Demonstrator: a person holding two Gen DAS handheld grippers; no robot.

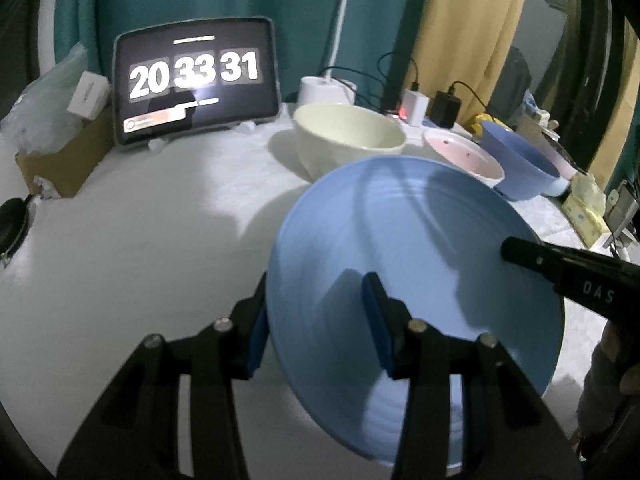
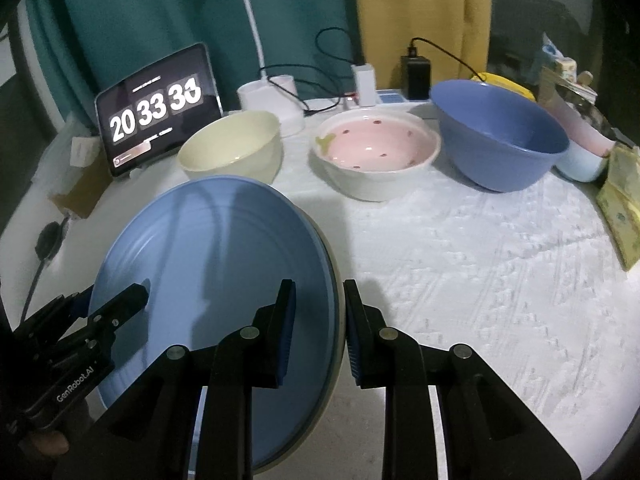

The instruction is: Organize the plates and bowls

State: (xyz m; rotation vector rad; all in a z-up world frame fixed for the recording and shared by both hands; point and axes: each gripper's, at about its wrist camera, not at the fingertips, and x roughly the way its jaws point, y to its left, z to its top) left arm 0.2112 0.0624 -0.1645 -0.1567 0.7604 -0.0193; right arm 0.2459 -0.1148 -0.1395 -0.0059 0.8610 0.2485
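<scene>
Now the white-clothed counter (image 2: 460,264) fills the frame, and the big blue plate (image 2: 216,280) hangs tilted above it at lower left of the right wrist view. Both sets of jaws are clamped on its rim: left gripper (image 1: 316,324) on the near edge, right gripper (image 2: 320,332) on the opposite side. Behind, across the upper middle, sit the blue bowl (image 2: 500,144), pink bowl (image 2: 376,152) and cream bowl (image 2: 232,148). Upper left, a tablet (image 2: 156,112) shows a clock.

We look down along each tool from close above the bench (image 1: 140,240), left view beside the right; both share the blue plate (image 1: 420,260), bowls and clock tablet (image 2: 156,112).
</scene>
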